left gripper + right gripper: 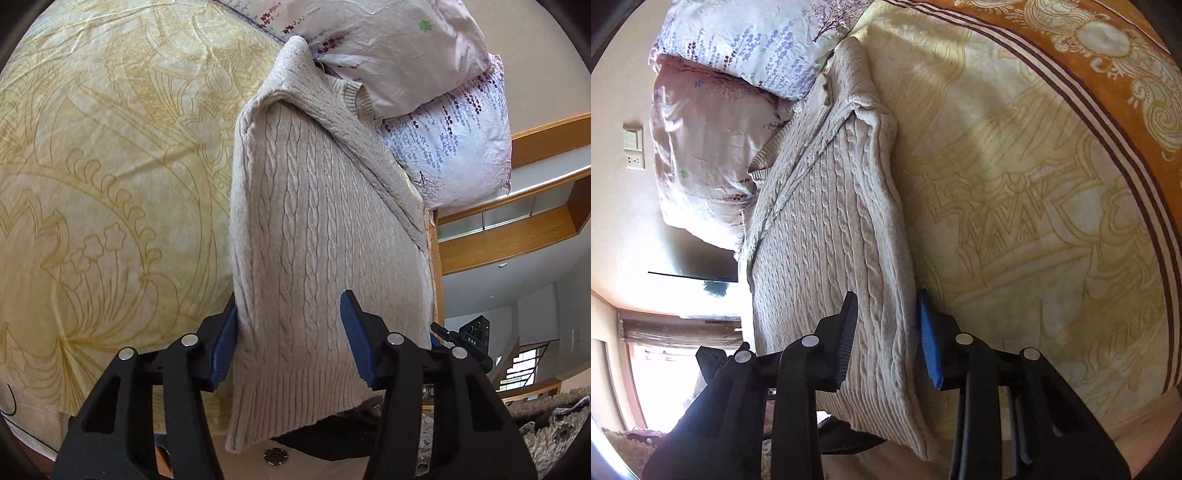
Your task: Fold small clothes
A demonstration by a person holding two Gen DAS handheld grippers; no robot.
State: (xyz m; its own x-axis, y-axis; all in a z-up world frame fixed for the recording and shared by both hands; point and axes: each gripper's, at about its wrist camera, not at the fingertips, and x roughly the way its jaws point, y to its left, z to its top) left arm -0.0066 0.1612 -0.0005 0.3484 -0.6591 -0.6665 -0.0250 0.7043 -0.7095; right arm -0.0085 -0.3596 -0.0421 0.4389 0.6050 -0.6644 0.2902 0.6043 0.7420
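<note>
The left hand-held gripper (pixel 290 332) stands wide apart, its blue pads either side of the ribbed hem of a beige cable-knit sweater (pixel 317 236), not pinching it. The right hand-held gripper (pixel 888 332) likewise straddles a folded edge with a gap. The sweater lies folded lengthwise on the yellow patterned bedsheet (pixel 110 155), its collar end against the floral pillows (pixel 417 66).

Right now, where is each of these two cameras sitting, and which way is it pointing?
Left wrist: sits on the left gripper, looks along its fingers over the sweater toward the pillows; only its open jaws show.
Right wrist: sits on the right gripper, looks up the same sweater across the bedspread; open jaws show.
Shared: sweater, bedspread, pillows.
</note>
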